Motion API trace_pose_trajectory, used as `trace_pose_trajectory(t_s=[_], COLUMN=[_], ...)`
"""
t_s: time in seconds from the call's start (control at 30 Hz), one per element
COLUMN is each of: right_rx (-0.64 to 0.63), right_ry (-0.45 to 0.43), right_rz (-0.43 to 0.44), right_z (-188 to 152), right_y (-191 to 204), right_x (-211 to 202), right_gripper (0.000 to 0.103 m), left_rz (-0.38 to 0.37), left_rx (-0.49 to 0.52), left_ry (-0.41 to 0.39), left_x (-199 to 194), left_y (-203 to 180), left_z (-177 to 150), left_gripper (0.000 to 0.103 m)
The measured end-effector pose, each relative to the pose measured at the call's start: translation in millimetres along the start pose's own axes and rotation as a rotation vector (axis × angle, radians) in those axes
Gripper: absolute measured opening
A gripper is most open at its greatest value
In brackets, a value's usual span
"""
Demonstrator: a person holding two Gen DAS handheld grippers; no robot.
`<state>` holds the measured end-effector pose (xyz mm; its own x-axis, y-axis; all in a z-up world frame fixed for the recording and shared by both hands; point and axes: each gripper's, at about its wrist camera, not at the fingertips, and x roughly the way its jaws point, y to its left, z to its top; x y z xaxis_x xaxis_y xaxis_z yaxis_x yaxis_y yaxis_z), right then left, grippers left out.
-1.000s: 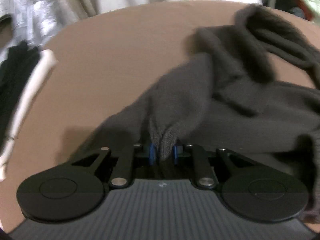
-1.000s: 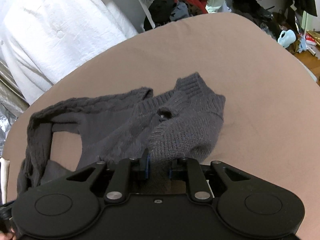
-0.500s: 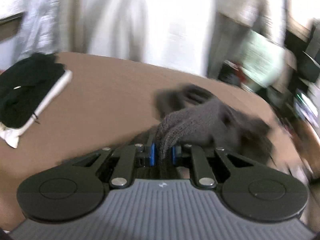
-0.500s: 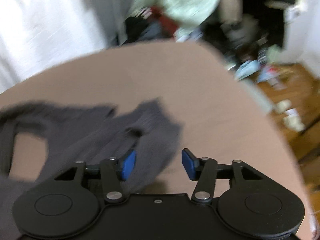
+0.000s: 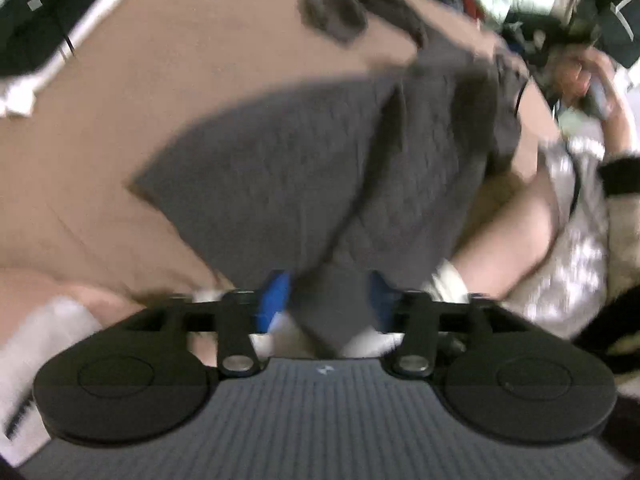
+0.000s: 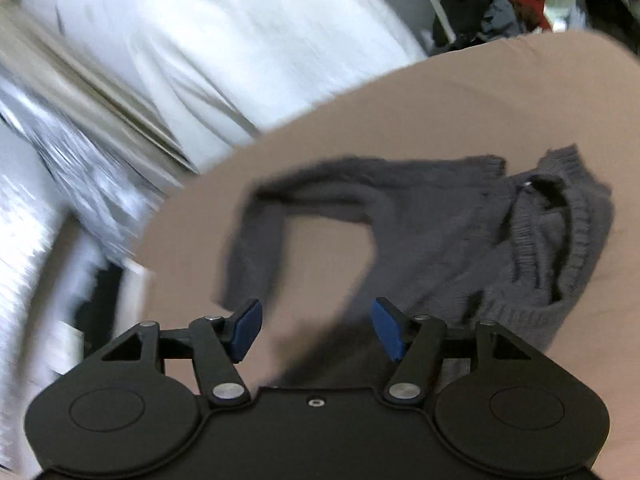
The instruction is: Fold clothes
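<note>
A dark grey knitted sweater lies on the brown table. In the left wrist view, a corner of it hangs between the blue pads of my left gripper, whose jaws stand apart with the cloth between them. In the right wrist view the sweater lies spread on the table with a sleeve stretched left. My right gripper is open and empty above the table, just in front of the sweater's near edge.
A folded black and white garment lies at the table's far left, also seen blurred in the right wrist view. A person in white stands behind the table. Piled clothes lie beyond the far edge.
My right gripper let go of the sweater, opened and swung left. My left gripper lifted the sweater corner, turned towards the table's far side and its jaws widened. Both views are motion-blurred.
</note>
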<state>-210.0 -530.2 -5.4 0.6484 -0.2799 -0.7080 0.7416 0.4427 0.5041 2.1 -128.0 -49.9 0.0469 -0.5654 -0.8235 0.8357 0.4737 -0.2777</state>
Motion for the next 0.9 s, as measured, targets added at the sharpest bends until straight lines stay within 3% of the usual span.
trace_pose_trajectory(t_s=[0.13,0.2,0.3,0.37,0.4,0.47,0.5,0.57,0.6,0.7,0.77,0.8,0.83,0.87,0.9], right_rx=[-0.093,-0.097,-0.023,0.004,0.006,0.011,0.013,0.018,0.02,-0.015,-0.075,-0.11,-0.167,-0.239,-0.297], right_ry=[0.112,0.153,0.18,0.18,0.176,0.169,0.165,0.158,0.154,0.146,0.13,0.115,0.094,0.072,0.048], right_rz=[-0.098,-0.114,-0.131,-0.142,-0.148,-0.16,-0.166,-0.178,-0.184,-0.176,-0.168,-0.183,-0.221,-0.259,-0.285], right_z=[6,17,31,32,30,28,26,24,22,20,17,16,14,13,13], right_y=[9,7,-3,-9,-12,-17,-20,-25,-28,-29,-23,-19,-13,-6,0], right_x=[39,60,87,101,107,120,126,138,145,160,166,168,168,166,164], right_gripper=[0.067,0.067,0.07,0.071,0.071,0.071,0.071,0.077,0.086,0.088,0.086,0.073,0.038,0.019,0.011], left_rz=[0.06,0.098,0.257,0.294,0.307,0.325,0.298,0.229,0.251,0.312,0.327,0.325,0.323,0.32,0.31], left_rx=[0.006,0.013,0.11,0.111,0.081,-0.144,-0.203,-0.207,-0.163,-0.005,0.048,0.046,0.044,0.041,0.031], left_ry=[-0.125,-0.182,-0.141,-0.08,-0.038,0.094,0.106,0.057,0.049,0.017,0.037,0.042,0.046,0.049,0.047], left_x=[-11,-14,31,68,87,121,128,139,143,158,171,173,175,176,171], left_y=[18,27,41,56,64,86,91,91,84,66,62,63,64,65,64], left_z=[21,33,56,73,82,97,97,97,96,90,83,82,81,80,80], left_gripper=[0.09,0.095,0.095,0.095,0.095,0.095,0.095,0.095,0.095,0.099,0.103,0.103,0.103,0.103,0.103])
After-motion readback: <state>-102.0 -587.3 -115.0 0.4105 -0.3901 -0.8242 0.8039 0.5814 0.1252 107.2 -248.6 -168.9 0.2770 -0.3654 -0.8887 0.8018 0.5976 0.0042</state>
